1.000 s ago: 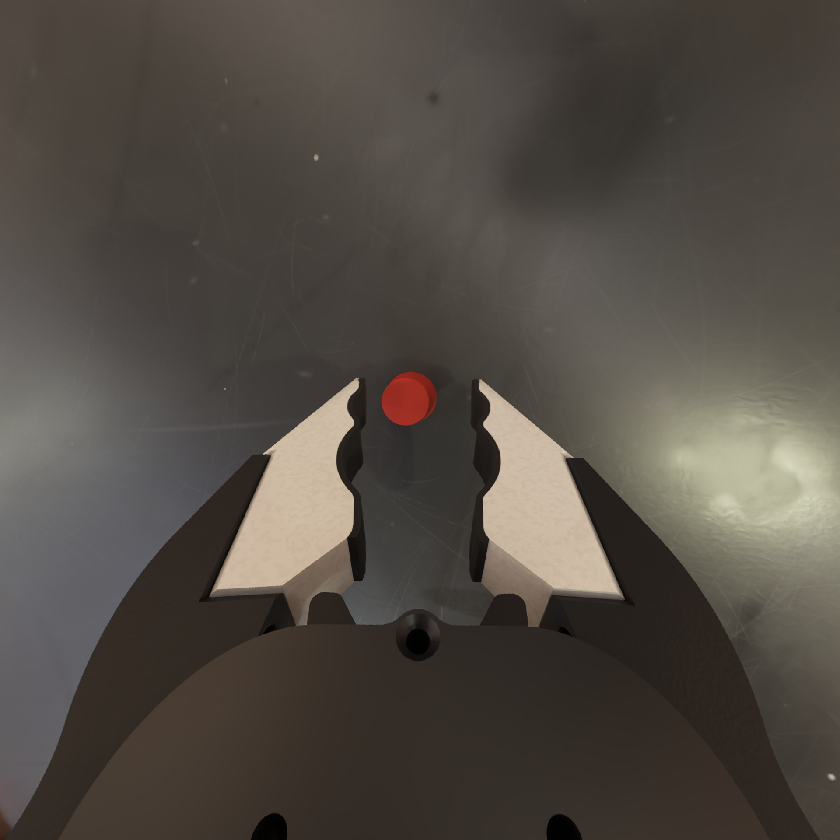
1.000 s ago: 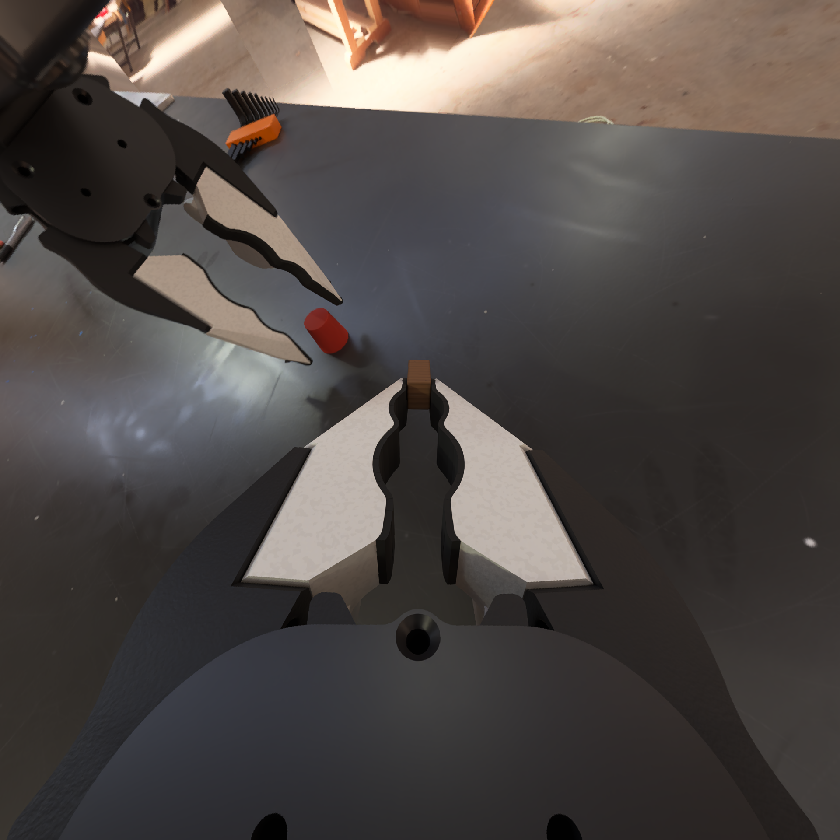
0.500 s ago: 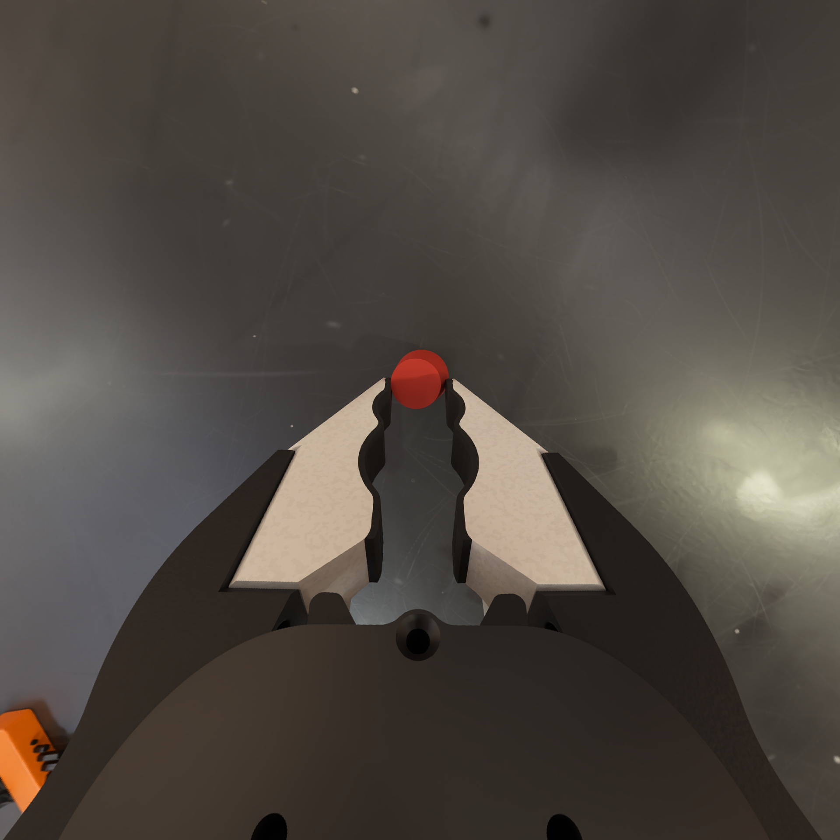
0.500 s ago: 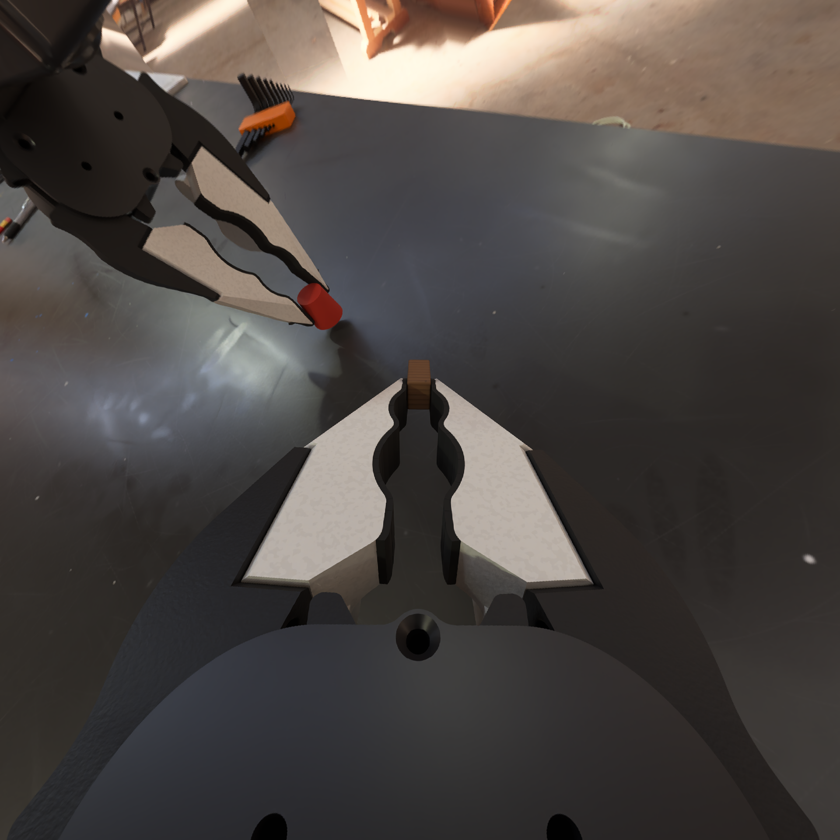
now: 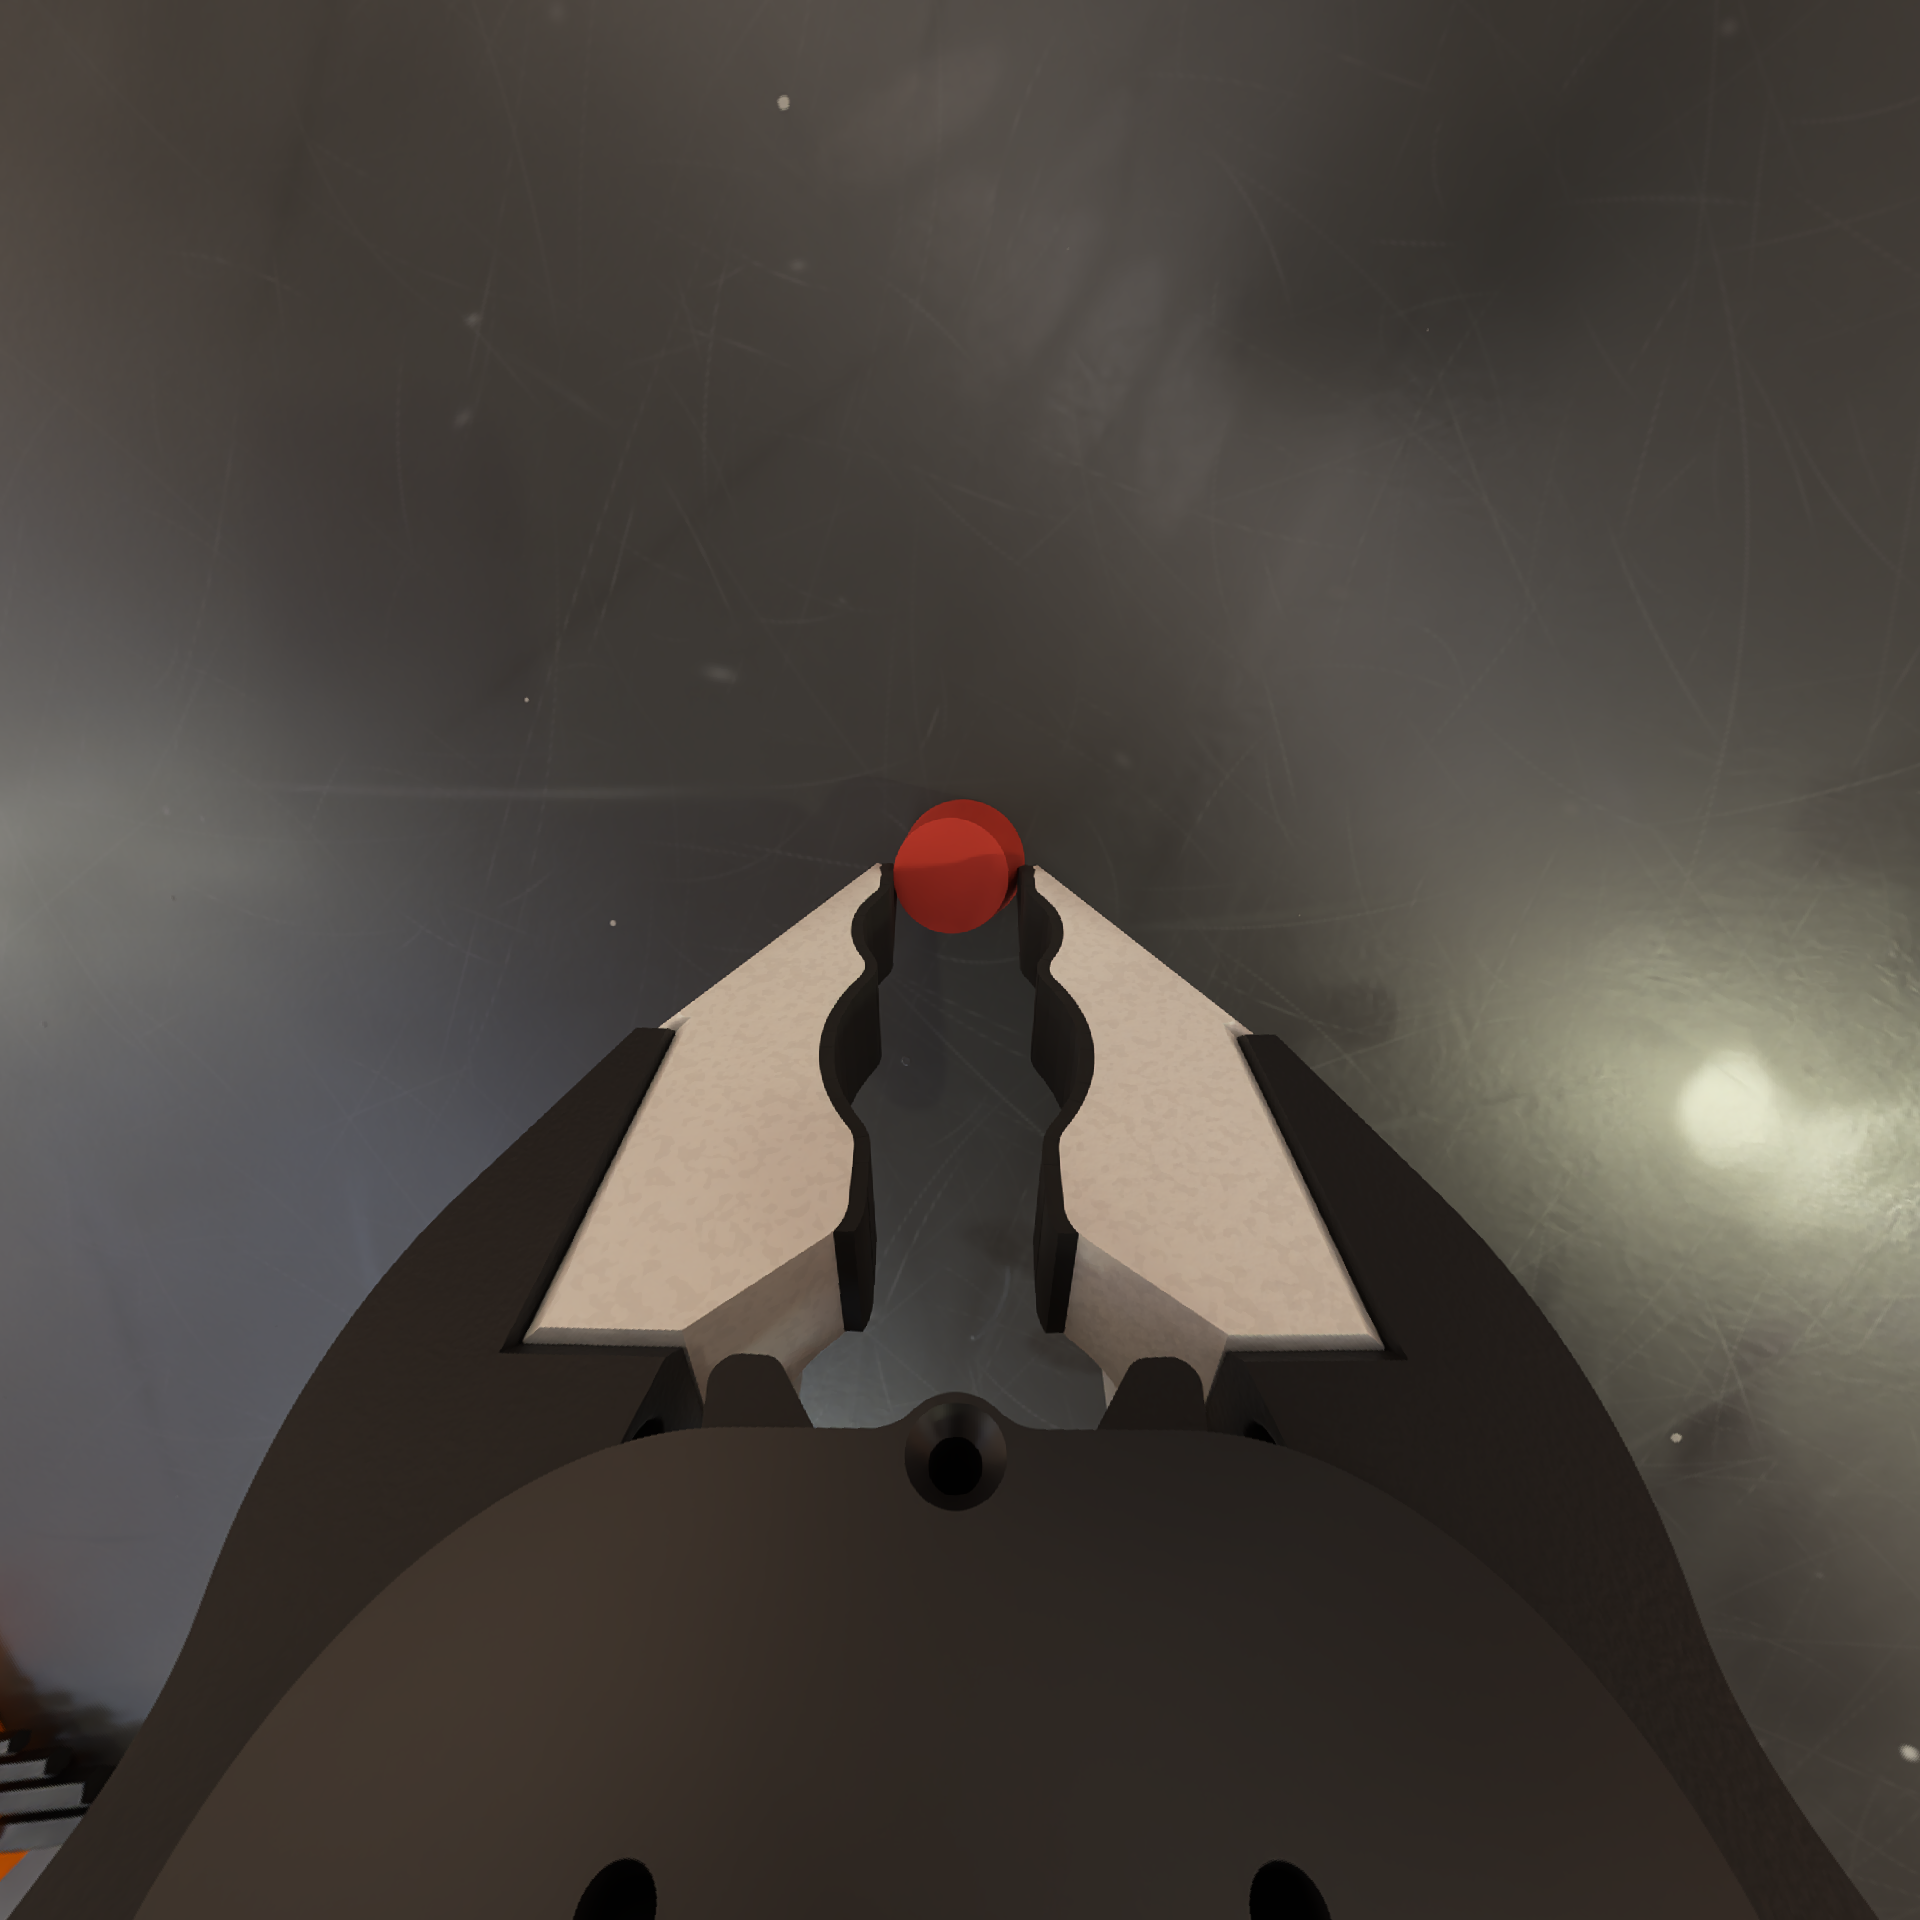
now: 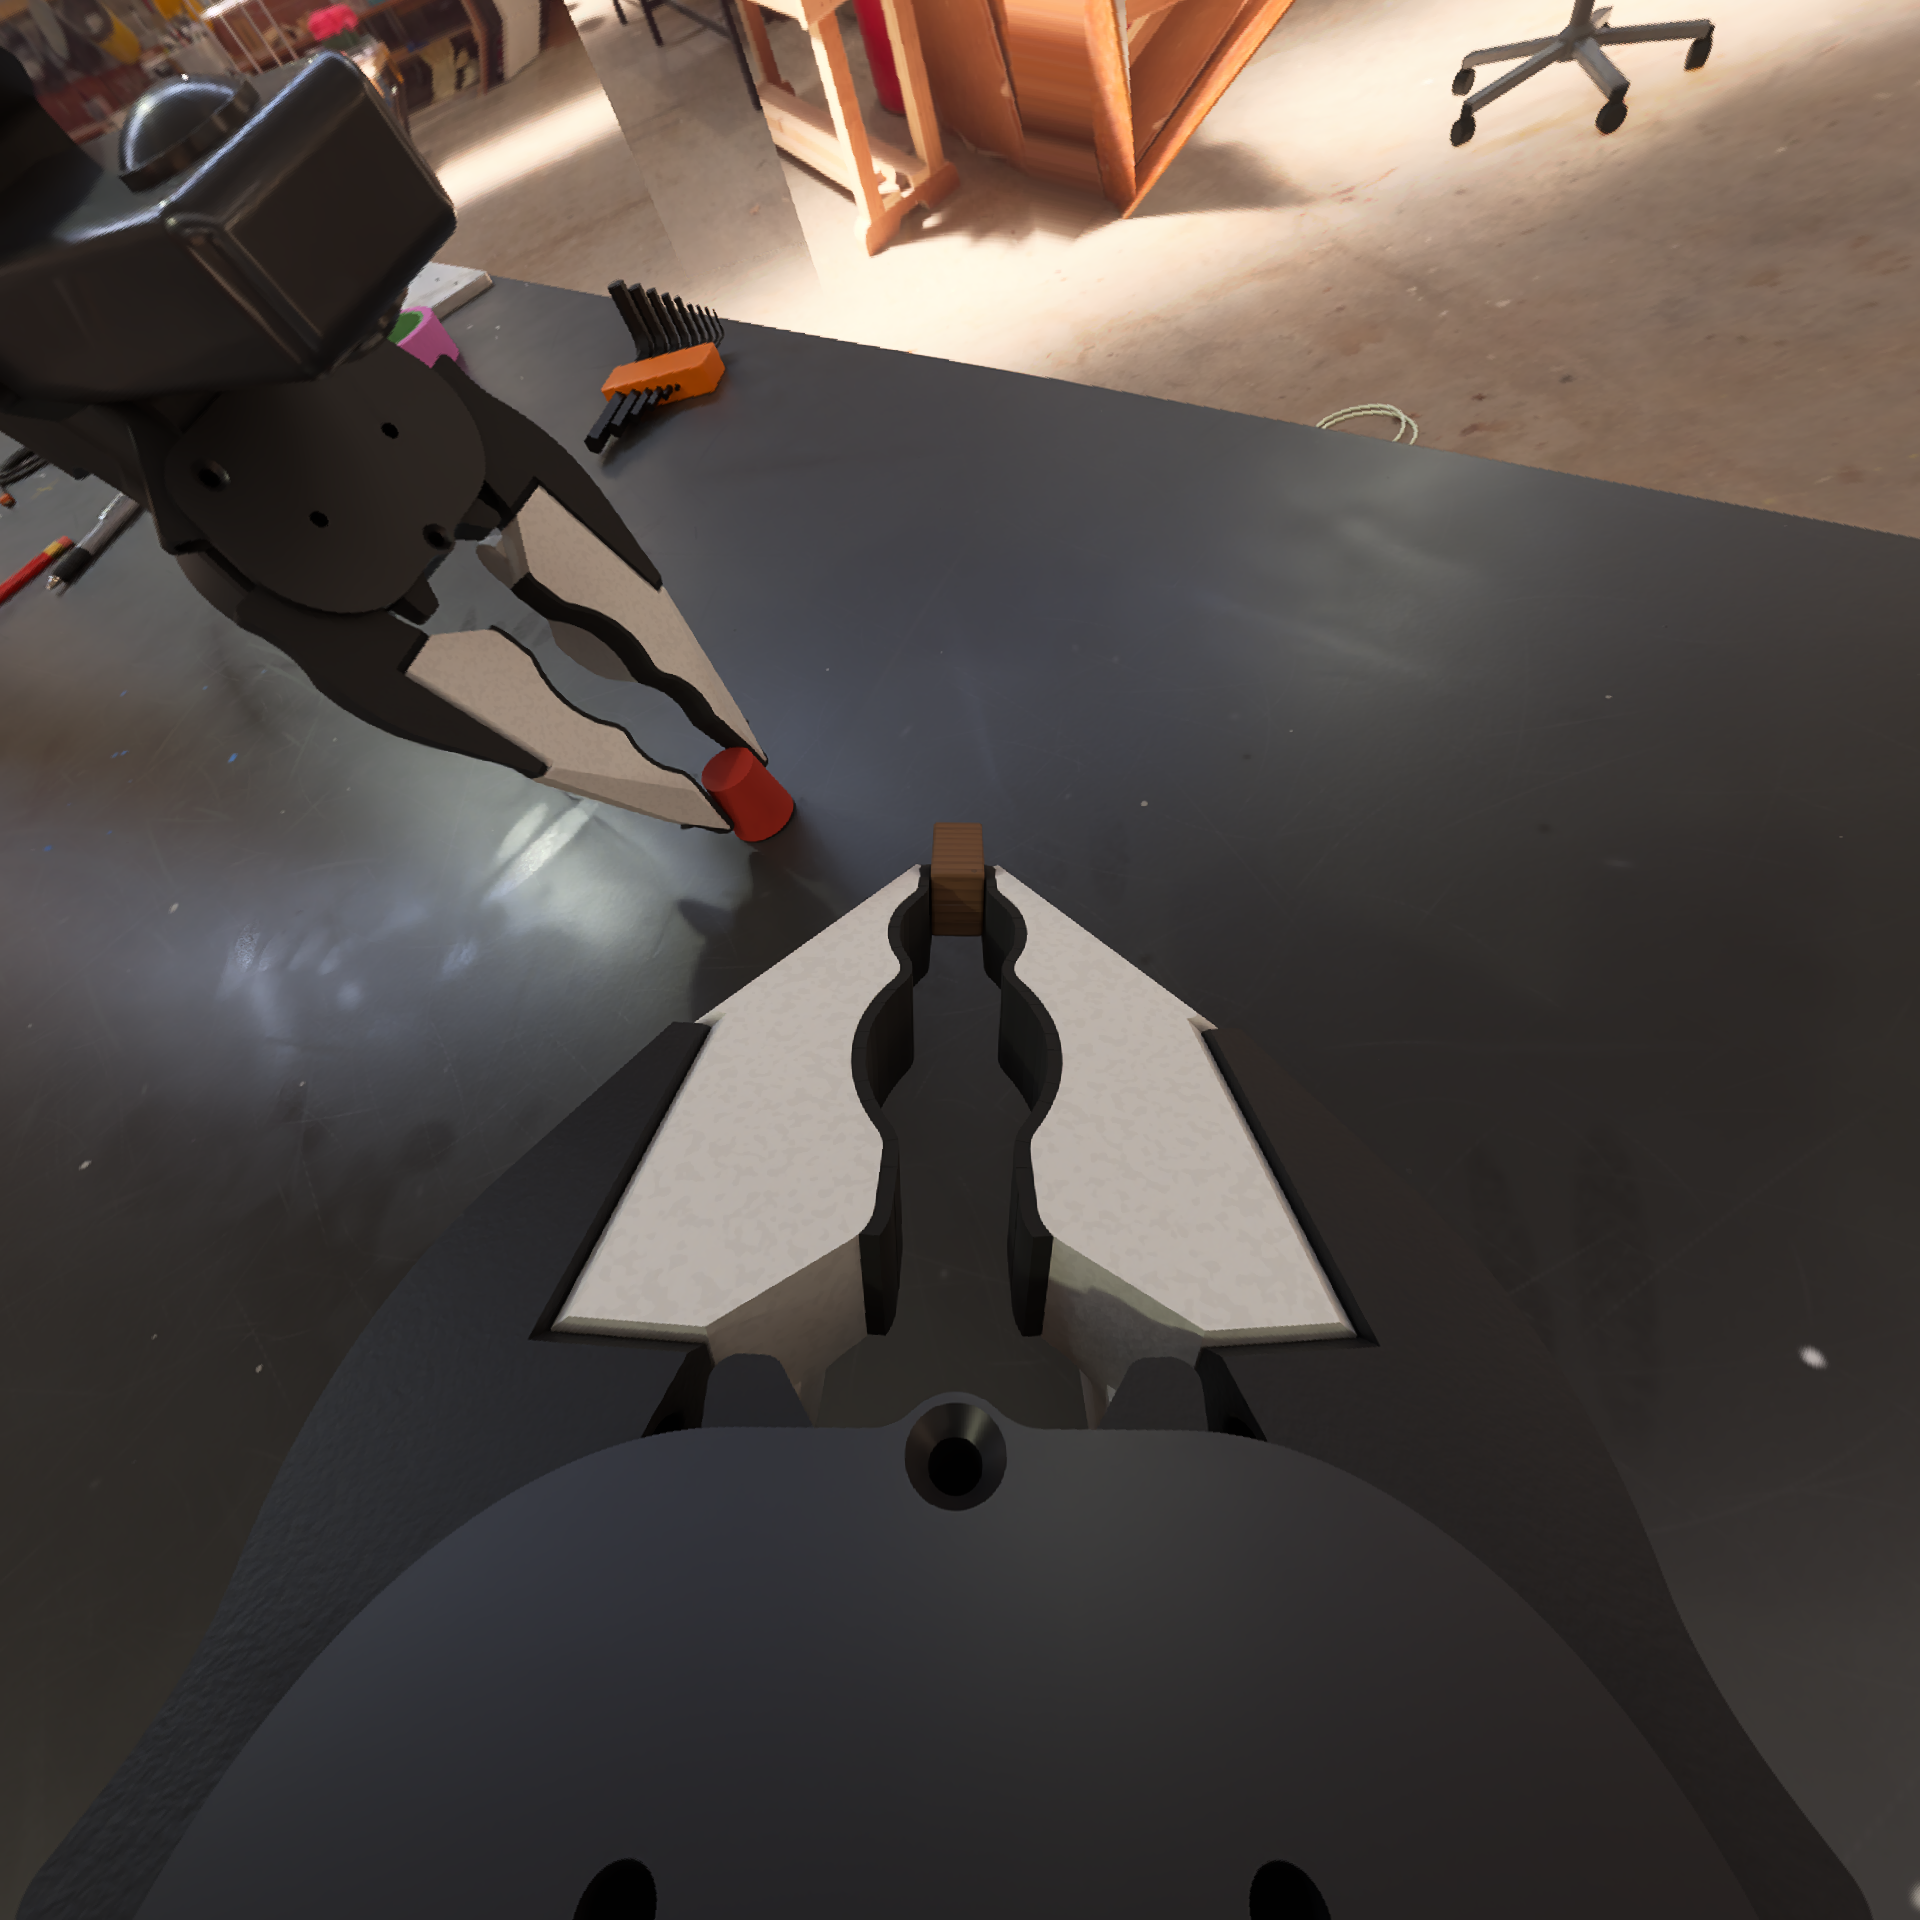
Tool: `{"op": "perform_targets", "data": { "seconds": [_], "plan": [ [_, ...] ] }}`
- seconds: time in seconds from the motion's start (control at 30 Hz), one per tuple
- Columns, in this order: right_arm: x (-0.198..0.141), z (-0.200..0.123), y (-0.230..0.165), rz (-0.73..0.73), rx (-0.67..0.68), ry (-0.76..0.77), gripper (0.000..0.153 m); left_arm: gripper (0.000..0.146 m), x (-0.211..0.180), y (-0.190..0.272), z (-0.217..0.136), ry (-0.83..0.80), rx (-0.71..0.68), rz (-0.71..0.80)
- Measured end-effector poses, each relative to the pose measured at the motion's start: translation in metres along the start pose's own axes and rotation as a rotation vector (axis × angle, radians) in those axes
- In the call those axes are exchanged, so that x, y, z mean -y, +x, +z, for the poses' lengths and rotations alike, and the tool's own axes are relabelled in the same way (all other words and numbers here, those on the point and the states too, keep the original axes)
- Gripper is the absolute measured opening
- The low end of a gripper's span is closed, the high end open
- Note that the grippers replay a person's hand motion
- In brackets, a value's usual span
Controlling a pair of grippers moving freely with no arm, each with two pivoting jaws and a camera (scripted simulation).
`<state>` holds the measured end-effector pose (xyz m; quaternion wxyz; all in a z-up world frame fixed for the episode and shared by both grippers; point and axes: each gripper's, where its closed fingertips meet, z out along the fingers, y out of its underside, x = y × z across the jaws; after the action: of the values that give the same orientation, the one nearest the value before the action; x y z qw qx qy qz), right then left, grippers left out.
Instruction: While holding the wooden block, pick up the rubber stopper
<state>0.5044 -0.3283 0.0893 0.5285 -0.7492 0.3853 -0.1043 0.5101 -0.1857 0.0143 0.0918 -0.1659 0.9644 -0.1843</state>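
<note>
The red rubber stopper (image 5: pixel 956 868) sits pinched between the tips of my left gripper (image 5: pixel 956 883), which is shut on it above the dark table. In the right wrist view the same stopper (image 6: pixel 750 798) shows at the tips of the left gripper (image 6: pixel 727 790), left of centre. My right gripper (image 6: pixel 957 883) is shut on the small brown wooden block (image 6: pixel 957 878) and holds it above the table.
An orange holder of black hex keys (image 6: pixel 665 372) lies at the table's far left, and its corner shows in the left wrist view (image 5: pixel 31 1777). A pink and green object (image 6: pixel 424 335) and pens (image 6: pixel 62 556) lie at the far left. The table's far edge (image 6: pixel 1351 436) borders the floor.
My left gripper closed from open onto the red stopper and has risen a little with it. My right gripper kept hold of the wooden block and rose, so more of the room shows.
</note>
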Motion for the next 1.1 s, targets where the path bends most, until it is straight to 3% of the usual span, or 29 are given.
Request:
{"op": "perform_targets", "data": {
  "seconds": [1.1],
  "plan": [
    [-0.006,0.007,-0.003,-0.026,0.016,-0.037,0.008,0.023,-0.001,-0.005,-0.004,0.029,-0.044,-0.018]
  ]
}}
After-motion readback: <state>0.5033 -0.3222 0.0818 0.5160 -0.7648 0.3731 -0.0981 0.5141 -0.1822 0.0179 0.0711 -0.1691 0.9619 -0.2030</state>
